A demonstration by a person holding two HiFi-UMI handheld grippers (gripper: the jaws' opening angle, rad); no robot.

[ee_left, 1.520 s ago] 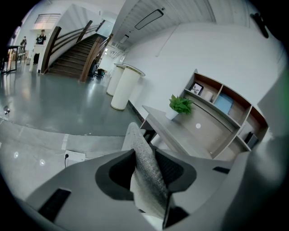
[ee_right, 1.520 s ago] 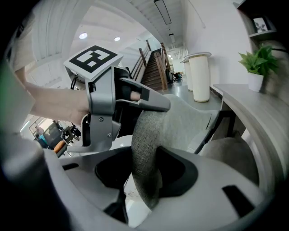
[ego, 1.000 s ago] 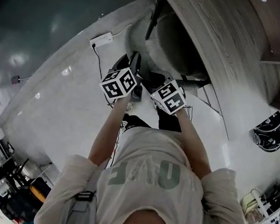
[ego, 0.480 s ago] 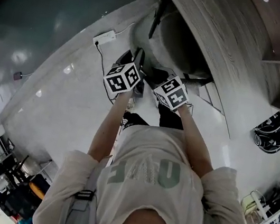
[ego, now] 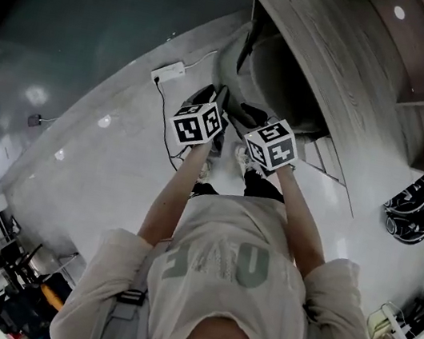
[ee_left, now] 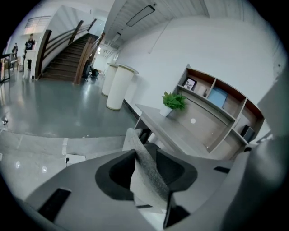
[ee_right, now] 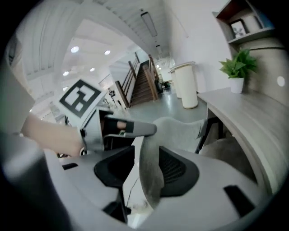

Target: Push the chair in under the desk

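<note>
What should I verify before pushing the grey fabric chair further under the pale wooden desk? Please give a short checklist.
1. The grey fabric chair back sits between the jaws of the left gripper: ok.
2. The same chair back sits between the jaws of the right gripper: ok.
3. Pads press firmly on it, both grippers: cannot tell.
4. Chair fully under the pale wood-grain desk: not ok, the back stands short of the desk edge.
5. White power strip and its black cable clear of the chair base: cannot tell.

Office lobby — curved reception desk (ee_left: pixel 180 131), staircase (ee_left: pixel 63 58), polished floor (ee_left: pixel 54 106).
</note>
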